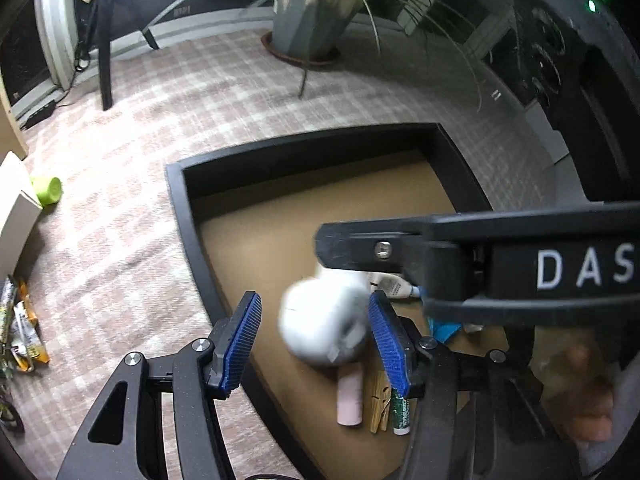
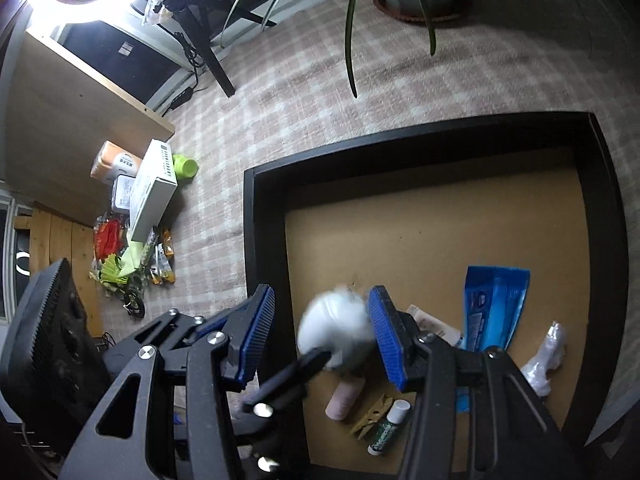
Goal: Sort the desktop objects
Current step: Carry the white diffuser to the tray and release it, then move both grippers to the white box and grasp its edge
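A white roll [image 1: 324,320] [image 2: 340,328], smeared by motion, hangs over the brown floor of a black drawer [image 1: 180,216] [image 2: 264,232]. In each wrist view it sits between the blue pads, close to the right-hand pad, with a wide gap on the left side. My left gripper [image 1: 314,308] is open, and so is my right gripper [image 2: 322,296]. Under the roll lie a pink cylinder [image 1: 349,398] [image 2: 344,396], a wooden clothespin [image 1: 379,404] [image 2: 370,416] and a green-labelled tube [image 1: 401,410] [image 2: 388,426]. A blue packet [image 2: 494,308] lies to the right.
Crumpled clear plastic [image 2: 546,360] lies by the drawer's right wall. On the checked carpet stand a potted plant [image 1: 308,16], a green cup [image 2: 186,168], a white box [image 2: 154,196] and snack packets [image 2: 162,264]. A person's hand [image 1: 588,400] shows at the lower right.
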A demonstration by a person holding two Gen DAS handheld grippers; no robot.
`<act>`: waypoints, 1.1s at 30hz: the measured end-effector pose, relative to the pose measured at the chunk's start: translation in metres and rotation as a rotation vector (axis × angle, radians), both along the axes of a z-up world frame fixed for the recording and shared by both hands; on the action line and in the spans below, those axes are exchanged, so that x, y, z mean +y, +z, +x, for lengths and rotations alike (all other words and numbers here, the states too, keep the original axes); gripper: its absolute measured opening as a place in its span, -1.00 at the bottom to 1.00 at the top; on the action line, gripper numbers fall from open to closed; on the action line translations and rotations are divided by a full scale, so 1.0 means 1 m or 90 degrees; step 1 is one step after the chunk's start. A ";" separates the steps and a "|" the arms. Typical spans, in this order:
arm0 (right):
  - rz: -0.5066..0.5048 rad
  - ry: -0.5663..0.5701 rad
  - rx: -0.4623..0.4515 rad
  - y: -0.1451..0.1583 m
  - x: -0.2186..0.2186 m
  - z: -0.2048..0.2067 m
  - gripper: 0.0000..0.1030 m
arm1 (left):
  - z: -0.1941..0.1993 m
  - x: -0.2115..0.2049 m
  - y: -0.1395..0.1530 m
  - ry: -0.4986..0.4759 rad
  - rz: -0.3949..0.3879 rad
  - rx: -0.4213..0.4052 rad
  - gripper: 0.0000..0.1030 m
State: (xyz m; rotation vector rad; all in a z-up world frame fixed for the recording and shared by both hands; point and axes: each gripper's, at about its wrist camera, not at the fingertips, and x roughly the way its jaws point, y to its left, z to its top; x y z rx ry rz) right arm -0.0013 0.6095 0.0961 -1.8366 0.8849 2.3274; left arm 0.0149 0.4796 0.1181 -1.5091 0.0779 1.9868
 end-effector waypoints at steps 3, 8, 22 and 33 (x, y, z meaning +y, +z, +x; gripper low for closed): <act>0.012 0.007 0.009 0.005 -0.002 -0.005 -0.05 | -0.006 -0.012 0.005 0.020 0.001 0.008 0.02; 0.022 0.027 0.020 0.011 -0.017 -0.018 -0.05 | -0.018 -0.044 0.006 0.061 -0.015 0.017 0.02; 0.128 0.138 0.076 0.026 -0.082 -0.074 -0.05 | -0.060 -0.145 0.005 0.220 -0.052 0.022 0.06; 0.194 0.213 0.104 0.031 -0.132 -0.118 -0.05 | -0.084 -0.214 -0.012 0.350 -0.049 0.000 0.06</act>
